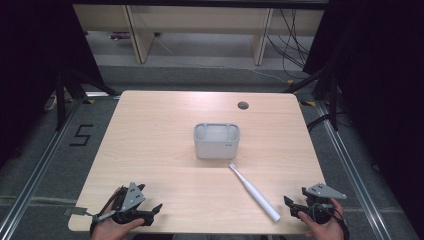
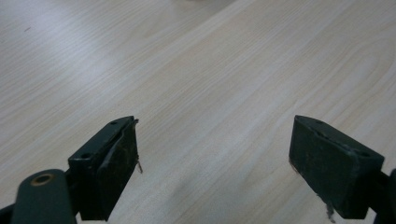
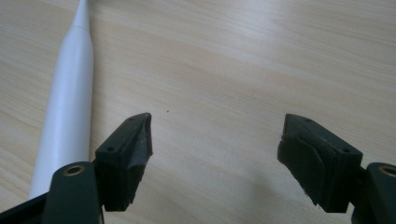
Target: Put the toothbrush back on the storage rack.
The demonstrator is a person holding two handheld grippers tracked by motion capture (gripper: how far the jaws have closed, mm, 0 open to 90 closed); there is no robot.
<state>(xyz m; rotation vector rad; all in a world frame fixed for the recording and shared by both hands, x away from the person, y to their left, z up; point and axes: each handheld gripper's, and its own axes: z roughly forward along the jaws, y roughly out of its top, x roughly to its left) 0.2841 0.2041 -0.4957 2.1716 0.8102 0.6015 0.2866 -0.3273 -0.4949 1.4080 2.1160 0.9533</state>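
A white electric toothbrush (image 1: 252, 191) lies flat on the wooden table (image 1: 165, 135), its head pointing toward a grey rectangular holder (image 1: 217, 140) at the table's middle. My right gripper (image 1: 295, 205) rests at the front right edge, open, with bare wood between its jaws; in the right gripper view the toothbrush handle (image 3: 65, 112) lies just left of my right gripper (image 3: 215, 140). My left gripper (image 1: 150, 210) sits at the front left edge, a hand around it. In the left gripper view my left gripper (image 2: 215, 144) is open over bare table.
A round cable hole (image 1: 243, 105) sits near the table's far right edge. Beyond the table are pale wooden furniture legs (image 1: 141, 40) and loose cables (image 1: 292, 45) on the floor. A "5" is marked on the floor (image 1: 81, 135) at left.
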